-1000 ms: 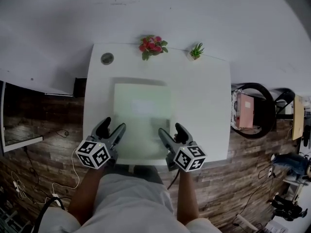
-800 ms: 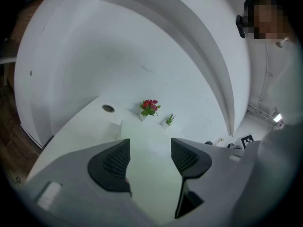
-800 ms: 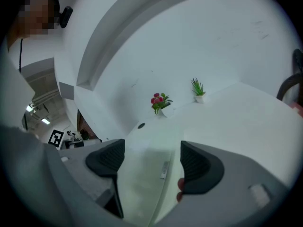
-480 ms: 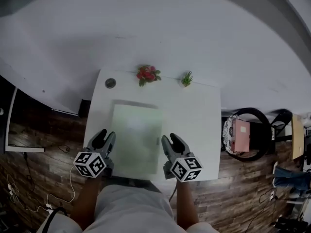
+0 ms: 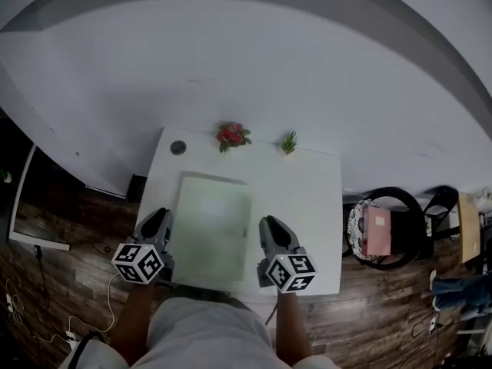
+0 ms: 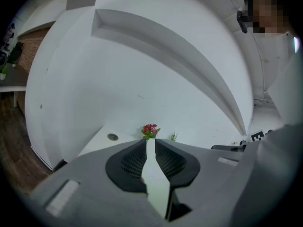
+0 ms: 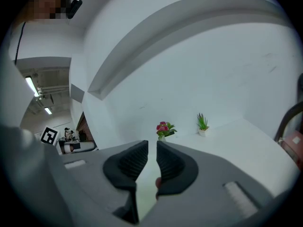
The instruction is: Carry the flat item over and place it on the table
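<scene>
A pale green flat board (image 5: 211,229) hangs over the white table (image 5: 307,198), gripped by its two side edges. My left gripper (image 5: 159,223) is shut on its left edge, and its jaws have just been closing with the board between them. In the left gripper view the board (image 6: 154,178) shows edge-on in the narrow gap of the left gripper (image 6: 150,143). My right gripper (image 5: 269,229) is shut on the right edge, its jaws also having just closed on the board. The right gripper (image 7: 152,148) holds a pale strip of the board (image 7: 144,186) between its pads.
Along the table's far edge by the white wall stand a pot of red flowers (image 5: 231,135) and a small green plant (image 5: 289,141), with a round grommet (image 5: 178,147) at the far left corner. A black chair holding a pink item (image 5: 377,231) stands to the right on the wooden floor.
Both grippers stood wide open astride the board's near end; their jaws have come together on its side edges. Both hands have risen, and the table looks smaller and farther below.
</scene>
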`<action>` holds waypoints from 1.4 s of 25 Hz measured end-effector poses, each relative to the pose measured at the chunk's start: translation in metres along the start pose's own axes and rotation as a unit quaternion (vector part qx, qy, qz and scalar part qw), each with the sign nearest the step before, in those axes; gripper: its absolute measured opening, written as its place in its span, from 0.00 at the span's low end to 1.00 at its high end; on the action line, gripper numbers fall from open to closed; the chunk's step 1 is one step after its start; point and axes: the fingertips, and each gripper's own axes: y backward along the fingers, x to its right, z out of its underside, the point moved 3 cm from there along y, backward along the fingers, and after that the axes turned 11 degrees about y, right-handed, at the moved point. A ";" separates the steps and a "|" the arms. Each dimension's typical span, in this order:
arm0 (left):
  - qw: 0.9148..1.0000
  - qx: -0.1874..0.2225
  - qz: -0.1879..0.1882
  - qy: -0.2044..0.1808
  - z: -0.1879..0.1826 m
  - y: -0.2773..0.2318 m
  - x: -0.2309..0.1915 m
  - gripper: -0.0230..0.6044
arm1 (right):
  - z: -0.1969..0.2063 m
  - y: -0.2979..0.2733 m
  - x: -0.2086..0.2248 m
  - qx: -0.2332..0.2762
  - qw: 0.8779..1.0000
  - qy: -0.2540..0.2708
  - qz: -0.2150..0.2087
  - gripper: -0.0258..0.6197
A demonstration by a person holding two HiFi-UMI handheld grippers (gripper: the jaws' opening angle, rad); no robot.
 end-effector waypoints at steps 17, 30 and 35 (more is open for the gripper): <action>0.996 0.065 0.010 -0.065 -0.034 0.048 0.019 0.05 | -0.032 0.046 0.006 0.043 0.998 0.029 0.038 0.04; 0.988 0.114 0.013 -0.100 -0.067 0.071 0.043 0.05 | -0.066 0.082 0.018 0.088 0.993 0.053 0.061 0.04; 0.985 0.130 0.024 -0.112 -0.076 0.076 0.052 0.05 | -0.078 0.092 0.022 0.111 0.989 0.072 0.070 0.04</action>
